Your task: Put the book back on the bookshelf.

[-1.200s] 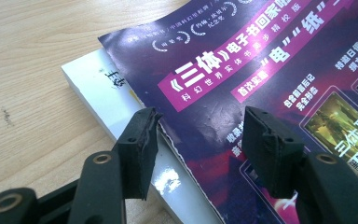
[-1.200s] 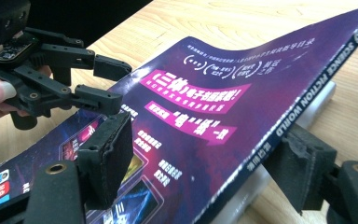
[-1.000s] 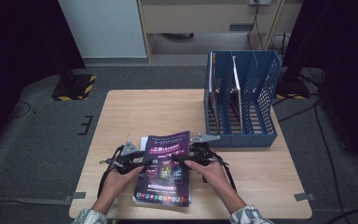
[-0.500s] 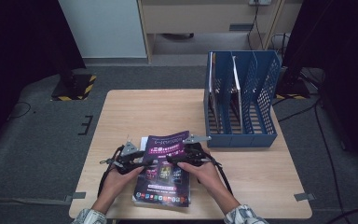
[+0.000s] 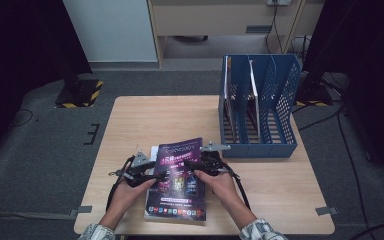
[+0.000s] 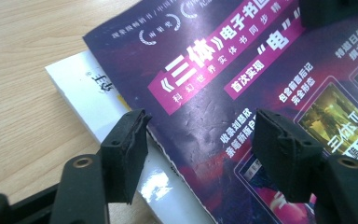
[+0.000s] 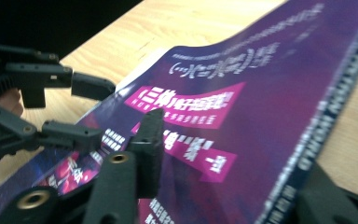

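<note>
We hold a gripper in each hand over the near middle of the wooden surface (image 5: 145,117), both turned inward to a purple magazine (image 5: 179,175) lying between them. The magazine rests on top of a white booklet (image 6: 91,100), whose edge sticks out just beside our left gripper (image 5: 155,176).

Our left gripper has its jaws spread, and they have just been opening. In the left gripper view, one jaw stands over the booklet's edge and the other over the purple cover, neither pad pressing on it.

Our right gripper (image 5: 192,165) has its jaws straddling the magazine's right-hand edge, and they have just been closing. In the right gripper view, one jaw lies on the cover and the other sits beyond the spine; we cannot tell whether the pads already pinch it.

Beyond our right gripper, well apart, stands a blue file rack (image 5: 280,107) holding a few upright booklets.
</note>
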Demonstrator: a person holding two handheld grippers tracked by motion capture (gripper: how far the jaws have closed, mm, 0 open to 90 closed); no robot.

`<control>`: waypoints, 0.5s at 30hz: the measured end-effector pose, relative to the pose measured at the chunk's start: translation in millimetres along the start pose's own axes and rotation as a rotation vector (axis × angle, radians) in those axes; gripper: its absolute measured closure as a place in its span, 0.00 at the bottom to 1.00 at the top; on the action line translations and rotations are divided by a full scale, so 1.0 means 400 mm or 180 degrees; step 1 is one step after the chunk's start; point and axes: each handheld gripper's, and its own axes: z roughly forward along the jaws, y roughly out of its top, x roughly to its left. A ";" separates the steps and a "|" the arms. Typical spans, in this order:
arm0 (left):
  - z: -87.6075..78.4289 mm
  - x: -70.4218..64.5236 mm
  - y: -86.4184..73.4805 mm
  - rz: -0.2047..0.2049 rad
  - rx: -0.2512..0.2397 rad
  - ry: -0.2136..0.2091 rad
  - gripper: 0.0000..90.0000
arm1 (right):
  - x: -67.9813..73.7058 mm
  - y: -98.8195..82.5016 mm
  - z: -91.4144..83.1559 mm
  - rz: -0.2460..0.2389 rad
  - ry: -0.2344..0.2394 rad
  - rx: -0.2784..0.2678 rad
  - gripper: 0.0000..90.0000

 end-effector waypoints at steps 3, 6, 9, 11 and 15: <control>0.001 -0.002 0.001 0.0006 0.0004 -0.0027 0.37 | -0.006 0.004 -0.007 -0.0016 -0.0053 -0.0048 0.73; -0.001 -0.003 0.003 0.0009 -0.0014 -0.0030 0.36 | -0.012 0.005 -0.012 -0.0013 -0.0061 -0.0076 0.75; -0.002 -0.001 0.003 0.0002 -0.0021 -0.0030 0.35 | -0.014 0.009 -0.017 -0.0019 -0.0050 -0.0102 0.78; -0.003 0.000 0.003 -0.0003 -0.0014 -0.0035 0.34 | -0.014 0.012 -0.021 -0.0027 -0.0061 -0.0140 0.80; -0.002 -0.001 0.004 0.0005 -0.0014 -0.0047 0.34 | -0.014 0.019 -0.032 -0.0093 -0.0078 -0.0193 0.82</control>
